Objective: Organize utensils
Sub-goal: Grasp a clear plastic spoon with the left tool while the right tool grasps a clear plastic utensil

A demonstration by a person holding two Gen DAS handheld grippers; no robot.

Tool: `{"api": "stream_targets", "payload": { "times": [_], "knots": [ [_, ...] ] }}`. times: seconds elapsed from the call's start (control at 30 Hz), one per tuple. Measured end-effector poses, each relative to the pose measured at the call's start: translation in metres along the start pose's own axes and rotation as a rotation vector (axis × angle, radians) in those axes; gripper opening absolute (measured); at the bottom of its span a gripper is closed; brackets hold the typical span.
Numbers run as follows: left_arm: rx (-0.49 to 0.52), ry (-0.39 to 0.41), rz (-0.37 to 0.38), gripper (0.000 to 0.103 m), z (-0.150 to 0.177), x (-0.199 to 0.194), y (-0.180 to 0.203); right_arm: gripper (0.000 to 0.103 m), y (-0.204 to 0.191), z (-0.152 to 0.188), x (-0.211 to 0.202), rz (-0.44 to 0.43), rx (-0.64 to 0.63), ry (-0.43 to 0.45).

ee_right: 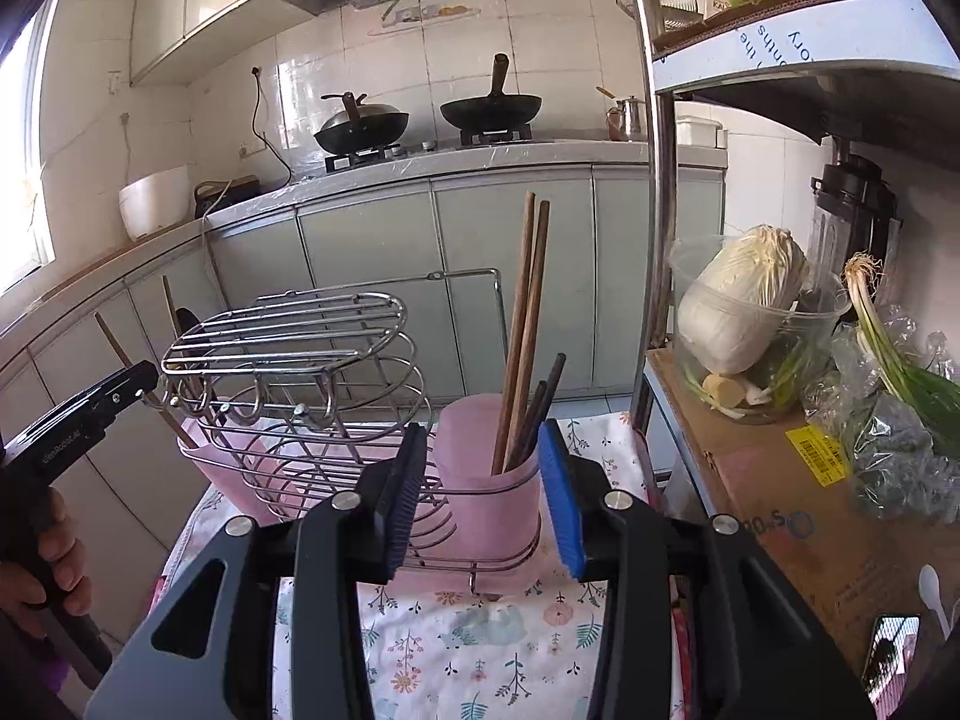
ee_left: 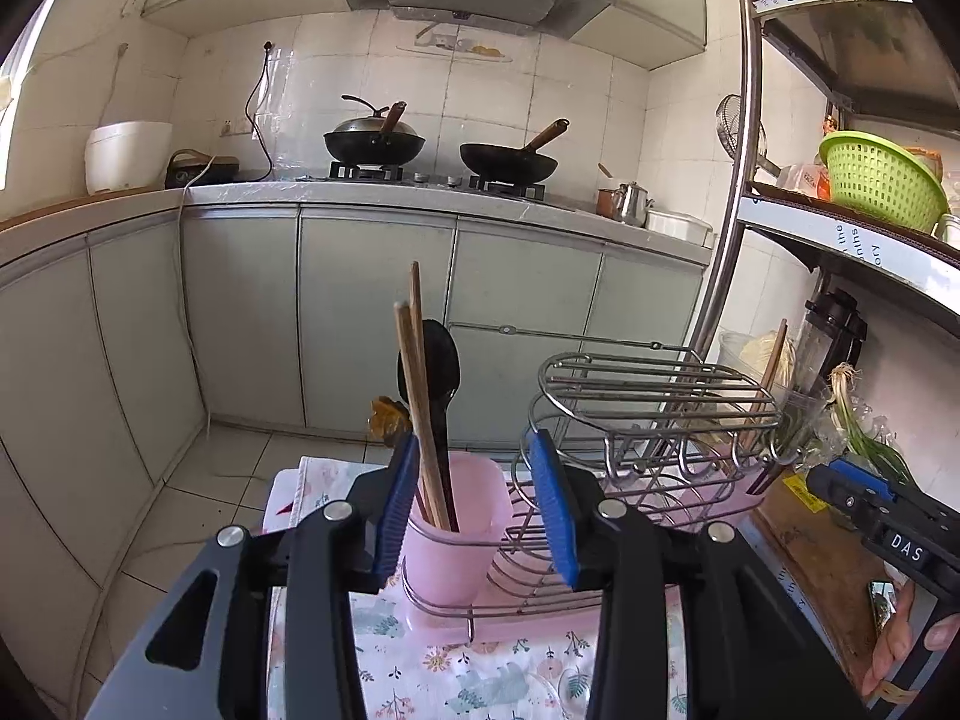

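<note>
Both grippers [ee_left: 477, 504] [ee_right: 483, 495] level, spread, facing rack [ee_right: 288, 360]

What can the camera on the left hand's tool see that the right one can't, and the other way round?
Only the left view shows the black spoon standing with wooden chopsticks in the left pink cup. Only the right view shows the cabbage in its clear tub, the white spoon on the cardboard box, and the right pink cup up close with its chopsticks. Both show the wire rack, the floral cloth, two woks on the stove, and the green basket.
</note>
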State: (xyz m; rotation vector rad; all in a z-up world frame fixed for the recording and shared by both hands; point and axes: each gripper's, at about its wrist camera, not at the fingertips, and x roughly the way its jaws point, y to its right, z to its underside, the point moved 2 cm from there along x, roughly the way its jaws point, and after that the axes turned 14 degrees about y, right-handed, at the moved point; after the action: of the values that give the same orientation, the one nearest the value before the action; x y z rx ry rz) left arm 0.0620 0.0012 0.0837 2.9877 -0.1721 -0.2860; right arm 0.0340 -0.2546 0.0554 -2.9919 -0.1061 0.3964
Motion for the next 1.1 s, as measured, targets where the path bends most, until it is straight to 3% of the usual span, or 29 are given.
{"api": "stream_targets", "payload": {
  "times": [0.13, 0.3, 0.53, 0.6, 0.73, 0.87, 1.1],
  "knots": [
    [-0.027, -0.055, 0.019, 0.038, 0.010, -0.016, -0.004, 0.039, 0.003, 0.010, -0.013, -0.014, 0.046, -0.020],
    [-0.039, -0.158, 0.056, 0.038, 0.038, -0.030, -0.005, 0.039, 0.002, 0.041, -0.019, -0.057, 0.100, -0.121],
    [-0.123, -0.446, 0.115, 0.035, 0.106, -0.009, 0.001, 0.039, 0.000, 0.097, -0.012, -0.151, 0.217, -0.314],
    [-0.141, -0.535, 0.129, 0.028, 0.126, 0.000, 0.005, 0.038, 0.000, 0.107, -0.012, -0.161, 0.235, -0.343],
    [-0.184, -0.665, 0.162, 0.026, 0.162, 0.015, 0.016, 0.032, -0.001, 0.122, -0.009, -0.191, 0.275, -0.395],
    [-0.175, -0.738, 0.154, 0.025, 0.187, 0.028, 0.027, 0.027, 0.004, 0.130, -0.005, -0.205, 0.311, -0.427],
    [-0.155, -0.756, 0.140, 0.004, 0.203, 0.040, 0.034, 0.027, 0.009, 0.134, 0.003, -0.211, 0.328, -0.445]
  ]
}}
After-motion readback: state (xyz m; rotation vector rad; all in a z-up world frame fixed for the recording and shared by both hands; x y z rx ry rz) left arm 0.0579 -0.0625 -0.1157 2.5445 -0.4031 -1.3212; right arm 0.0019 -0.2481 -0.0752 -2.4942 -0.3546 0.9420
